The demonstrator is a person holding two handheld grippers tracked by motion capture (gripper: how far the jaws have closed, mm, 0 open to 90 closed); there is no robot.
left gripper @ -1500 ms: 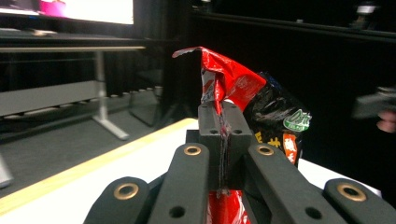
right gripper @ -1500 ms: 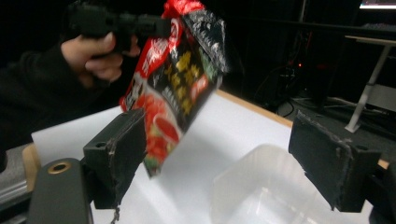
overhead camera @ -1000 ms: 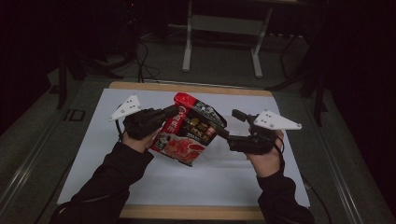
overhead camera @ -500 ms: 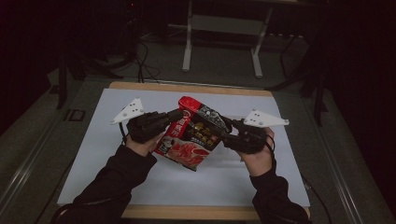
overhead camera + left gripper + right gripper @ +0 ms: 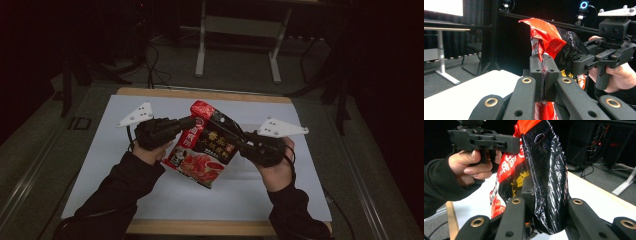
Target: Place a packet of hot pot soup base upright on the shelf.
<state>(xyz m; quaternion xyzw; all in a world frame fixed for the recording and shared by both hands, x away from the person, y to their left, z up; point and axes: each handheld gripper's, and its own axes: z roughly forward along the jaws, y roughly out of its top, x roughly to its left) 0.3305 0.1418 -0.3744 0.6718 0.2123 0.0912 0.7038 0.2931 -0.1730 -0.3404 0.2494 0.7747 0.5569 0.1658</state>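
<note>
The person held a red and black snack bag (image 5: 202,145) up off the white mat (image 5: 300,200) between the two tongs, over the middle of the table (image 5: 200,93). The left gripper (image 5: 186,123) had its jaws pressed tight on the bag's left edge; in the left gripper view the foil seam (image 5: 543,75) was pinched flat between the two pads, with the crumpled red top corner (image 5: 544,32) sticking up above them. The right gripper (image 5: 246,141) was clamped on the opposite, black side of the bag, and in its own view the glossy black panel (image 5: 549,182) ran down between the jaws, with a small hang hole (image 5: 539,137) near the top.

To my eye the bag was held that way, one grip on each side and tilted with its top away from the person, so it could be pulled apart at the top seam or stretched flat; I judged it a tearing-open grip, though the top looked unopened. Both hands (image 5: 274,172) were kept low and close to the bag, likely to keep the pull short and steady. The bag's lower corner hung just above the mat; whether it touched, I could not tell.
</note>
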